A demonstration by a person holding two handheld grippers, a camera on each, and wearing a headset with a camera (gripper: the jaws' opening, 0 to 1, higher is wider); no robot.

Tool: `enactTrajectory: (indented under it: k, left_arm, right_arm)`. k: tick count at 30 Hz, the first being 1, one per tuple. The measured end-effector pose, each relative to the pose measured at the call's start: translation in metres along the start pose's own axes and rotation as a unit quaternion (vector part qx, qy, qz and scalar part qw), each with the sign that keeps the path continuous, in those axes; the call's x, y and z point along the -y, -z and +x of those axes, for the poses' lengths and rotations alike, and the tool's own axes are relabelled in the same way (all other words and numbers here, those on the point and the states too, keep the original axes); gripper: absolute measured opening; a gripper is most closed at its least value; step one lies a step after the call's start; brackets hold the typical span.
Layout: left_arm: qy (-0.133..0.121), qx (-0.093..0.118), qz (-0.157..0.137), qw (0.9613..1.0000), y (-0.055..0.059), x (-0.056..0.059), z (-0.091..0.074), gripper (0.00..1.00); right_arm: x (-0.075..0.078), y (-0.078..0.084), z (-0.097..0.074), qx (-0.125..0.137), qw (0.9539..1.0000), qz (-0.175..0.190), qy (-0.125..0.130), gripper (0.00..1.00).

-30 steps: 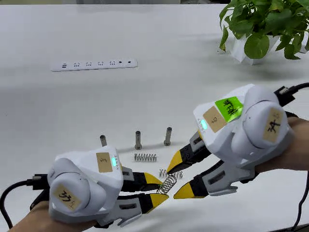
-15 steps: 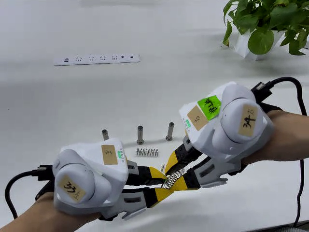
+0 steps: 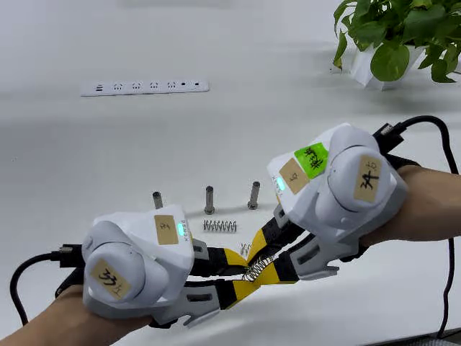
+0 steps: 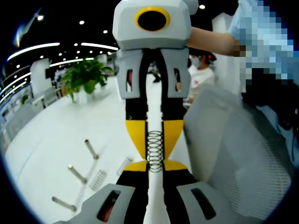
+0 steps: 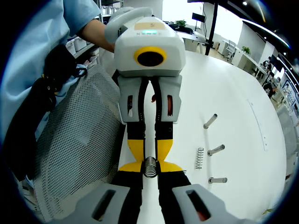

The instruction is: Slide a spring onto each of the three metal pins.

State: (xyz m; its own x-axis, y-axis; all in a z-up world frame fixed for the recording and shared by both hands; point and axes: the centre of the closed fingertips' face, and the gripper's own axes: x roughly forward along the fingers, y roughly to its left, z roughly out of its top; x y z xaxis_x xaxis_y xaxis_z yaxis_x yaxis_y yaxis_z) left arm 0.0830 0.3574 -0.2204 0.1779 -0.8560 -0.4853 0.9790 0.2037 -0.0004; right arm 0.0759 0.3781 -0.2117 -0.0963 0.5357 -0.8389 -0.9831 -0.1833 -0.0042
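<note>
Both grippers meet tip to tip over the white table (image 3: pixel 79 166), low in the head view.

Left gripper (image 3: pixel 240 274): my jaws are drawn down to a narrow gap, with the yellow tips pinching one end of a spring (image 3: pixel 253 269).

Right gripper (image 3: pixel 261 259): it comes in from the opposite side, jaws likewise nearly together, clamped on the other end of the same spring. In my left gripper view the coil runs straight from my own tips into the right one's tips.

Just past the tips a second spring (image 4: pixel 124 164) lies flat, partly hidden behind a right jaw in the head view. A third spring (image 3: pixel 219 226) lies flat a little farther on, in front of the middle pin.

Behind it, three metal pins (image 3: pixel 209 200) stand upright in a row, all bare.

Far off are a power strip (image 3: pixel 144 87) and a potted plant (image 3: pixel 392 36).
</note>
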Motion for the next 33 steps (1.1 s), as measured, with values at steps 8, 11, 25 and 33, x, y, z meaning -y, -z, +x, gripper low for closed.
enactTrajectory:
  k: [8,11,25,33]
  left_arm:
    - [0.003,-0.002,0.004,1.0,0.0005,0.001,0.0007,0.09]
    - [0.003,-0.004,0.004,1.0,0.0008,0.0011,0.0006,0.09]
    - [0.009,-0.012,0.01,0.9998,0.0034,0.0054,0.0034,0.1]
    - [0.007,-0.004,-0.002,1.0,0.0024,0.0067,0.0034,0.1]
  right_arm:
    - [-0.0013,-0.0003,0.0005,-0.002,1.0,0.004,-0.006,0.13]
    - [-0.0014,-0.0001,0.0003,-0.005,1.0,0.003,-0.006,0.13]
    - [-0.0049,0.0023,0.0034,-0.014,0.9998,0.003,-0.015,0.13]
    - [-0.0061,0.0025,0.0026,-0.013,0.9997,0.006,-0.02,0.12]
